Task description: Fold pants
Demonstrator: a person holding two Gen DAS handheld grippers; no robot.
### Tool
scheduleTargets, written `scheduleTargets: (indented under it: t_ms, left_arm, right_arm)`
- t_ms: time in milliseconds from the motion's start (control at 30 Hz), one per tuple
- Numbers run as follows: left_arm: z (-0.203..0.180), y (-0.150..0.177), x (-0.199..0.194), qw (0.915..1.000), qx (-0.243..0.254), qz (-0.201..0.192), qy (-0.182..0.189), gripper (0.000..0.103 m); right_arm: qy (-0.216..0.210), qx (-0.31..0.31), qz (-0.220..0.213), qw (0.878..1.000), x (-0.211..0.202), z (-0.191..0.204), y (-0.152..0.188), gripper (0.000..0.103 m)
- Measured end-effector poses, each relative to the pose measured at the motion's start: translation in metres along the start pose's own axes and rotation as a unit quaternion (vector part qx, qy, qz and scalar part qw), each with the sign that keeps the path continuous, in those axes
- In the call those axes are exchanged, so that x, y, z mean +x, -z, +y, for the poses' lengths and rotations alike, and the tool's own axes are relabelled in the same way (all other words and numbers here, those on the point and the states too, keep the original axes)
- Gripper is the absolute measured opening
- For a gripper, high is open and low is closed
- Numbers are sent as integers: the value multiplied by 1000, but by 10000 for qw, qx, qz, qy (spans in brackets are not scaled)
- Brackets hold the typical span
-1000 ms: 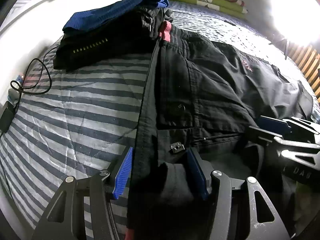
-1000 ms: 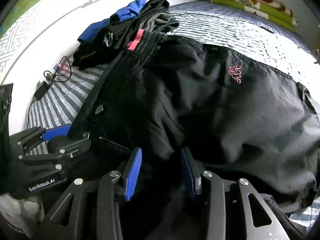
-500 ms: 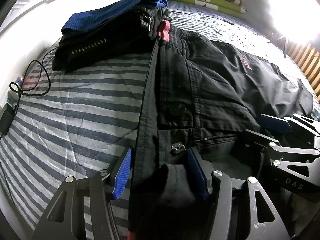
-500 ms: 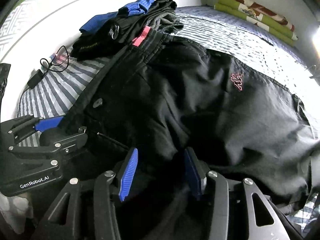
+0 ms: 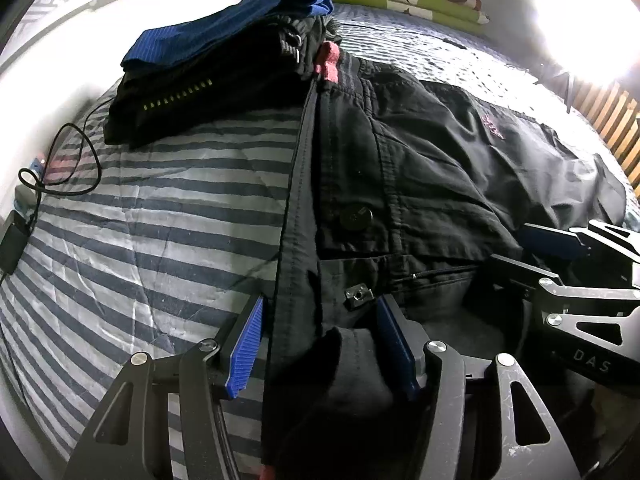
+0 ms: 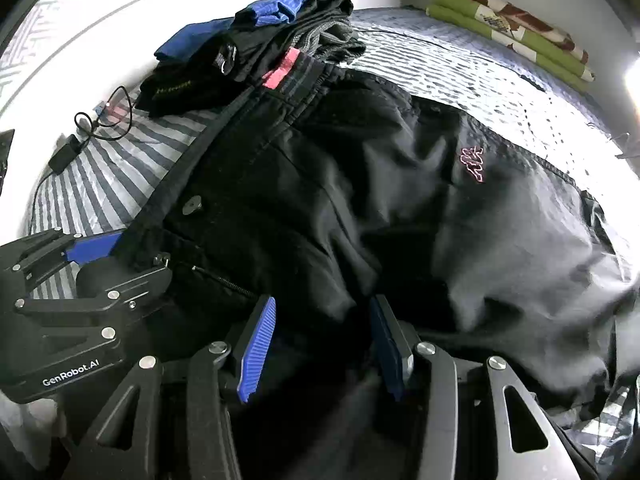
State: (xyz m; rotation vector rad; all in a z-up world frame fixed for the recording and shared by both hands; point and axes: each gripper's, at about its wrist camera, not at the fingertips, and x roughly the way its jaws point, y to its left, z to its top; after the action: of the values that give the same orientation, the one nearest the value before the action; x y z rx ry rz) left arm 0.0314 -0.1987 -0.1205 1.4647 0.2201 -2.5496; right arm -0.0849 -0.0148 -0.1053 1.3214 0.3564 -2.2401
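Beside the folded clothes stack (image 5: 224, 56), black pants (image 5: 420, 176) lie on the striped bed (image 5: 152, 216). Left gripper (image 5: 318, 344) and right gripper (image 6: 320, 340) straddle waistband fabric, jaws spread, pads seemingly not clamping. Risk: loose cloth slips out when lifted, or the fold bunches.

My pants (image 6: 360, 216) run out of frame below my right gripper (image 6: 322, 340), whose grip I cannot judge under bunched cloth. The lettering on the folded pile (image 6: 176, 88) beyond the pants is too small to read.

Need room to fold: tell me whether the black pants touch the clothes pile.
Touching. Left wrist view shows the black pants with their pink-tabbed waistband against the clothes pile.
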Motion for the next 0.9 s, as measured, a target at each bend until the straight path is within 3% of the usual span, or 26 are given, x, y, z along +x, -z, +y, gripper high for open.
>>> scheduleTargets:
  t_ms: [500,600,733,800,900]
  left_arm:
    - [5,4,-2,9999,60,-16,126,59]
    - [23,-1,-7,9985,-293,-6,468,57]
    - [64,-12,-18,9949,-915,-219,371,56]
    - [80,-14,-14,9903,-1263,-190,553,55]
    - [81,-15,0,9909,-1236,-5,526,54]
  right_arm:
    - [145,-266,14,9995,-5,1,-14,44]
    - [-146,-213,-68,9996,-9,-3,-26,44]
    - [-323,-261,-222,9989,-10,-3,-48,44]
    - [-644,-409,-130,9970,-4,6,-58,44]
    - [-837,-788,-38,9934,6,29,-64,44]
